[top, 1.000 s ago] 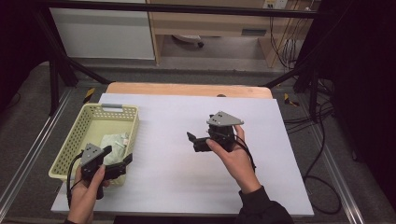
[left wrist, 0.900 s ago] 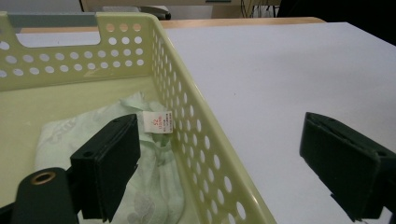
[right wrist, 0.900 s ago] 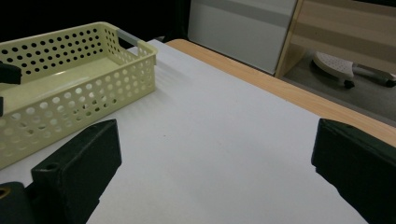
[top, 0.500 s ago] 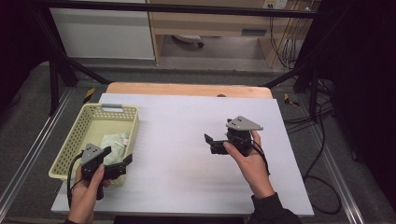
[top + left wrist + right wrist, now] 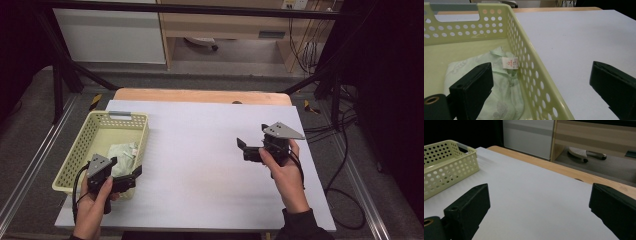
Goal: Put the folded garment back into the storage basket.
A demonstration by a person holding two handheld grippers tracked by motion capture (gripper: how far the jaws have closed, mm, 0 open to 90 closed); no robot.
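A: Cloth [image 5: 121,152], pale green, one piece, folded and lying in the near half of the yellow basket [image 5: 80,150], white tag [image 5: 510,62] facing up

B: Step?

A: Looks like the drop-off is done. Left gripper [image 5: 129,177] hangs over the basket's near right corner, jaws have just been opening, now spread wide, one inside the basket wall and one outside. Pads not pressing the cloth

B: Right side?

A: Right gripper [image 5: 245,150] held above the bare white worktop [image 5: 200,165], well apart from the basket, jaws wide open, nothing between them

B: Next move?

A: My guess: lift the left gripper straight up so the inner jaw clears the wall without snagging cloth or tipping the basket, then pull back

B: Counts?

A: One cloth, one basket, two grippers. Nothing else on the worktop to pick up
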